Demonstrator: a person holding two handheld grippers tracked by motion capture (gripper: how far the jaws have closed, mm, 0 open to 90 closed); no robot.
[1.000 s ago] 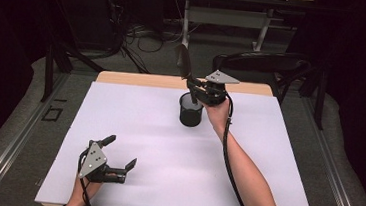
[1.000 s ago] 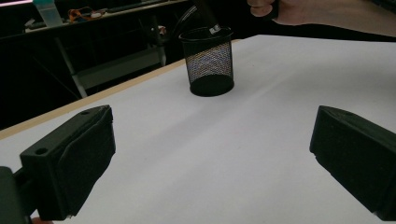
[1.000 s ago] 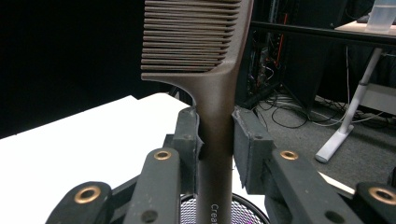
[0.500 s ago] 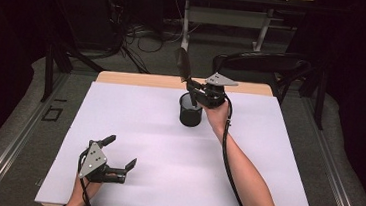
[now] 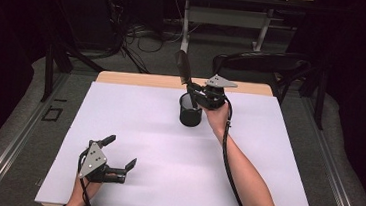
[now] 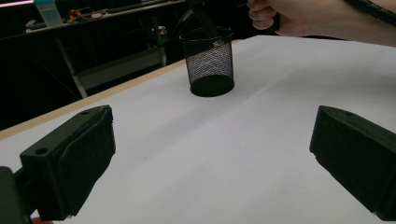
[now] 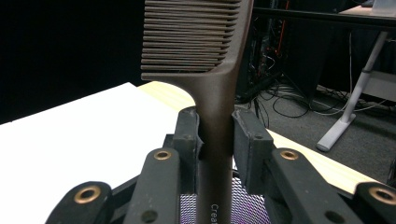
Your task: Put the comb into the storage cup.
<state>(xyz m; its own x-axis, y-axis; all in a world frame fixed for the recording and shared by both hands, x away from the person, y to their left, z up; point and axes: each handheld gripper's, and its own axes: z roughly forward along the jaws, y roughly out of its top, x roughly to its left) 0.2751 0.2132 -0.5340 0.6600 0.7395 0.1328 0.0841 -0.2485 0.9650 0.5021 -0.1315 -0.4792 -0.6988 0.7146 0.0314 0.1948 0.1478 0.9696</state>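
We've got a dark brown comb (image 7: 212, 70) clamped by its handle in our right gripper (image 7: 215, 140), and both jaw pads press flat against the handle from either side, so it's squeezed tight on it. The comb stands close to upright, teeth end up top, with its handle going down into a black mesh cup (image 5: 190, 110) right below. In the right gripper view we can see the mesh just under the jaws, and there's some lettering on the handle that's cut off, so we can't read it. In the high view the comb (image 5: 182, 68) pokes up above the cup, tilted a bit toward the far-left.

The cup sits on the white table (image 5: 135, 114) towards the far edge, roughly in the middle. Our right gripper (image 5: 194, 90) hovers just above its rim.

Our left gripper (image 5: 120, 152) is well apart from all that, down near the front-left corner of the table. Its jaws are spread wide with nothing between them, and from the left gripper view the cup (image 6: 208, 63) is straight ahead.
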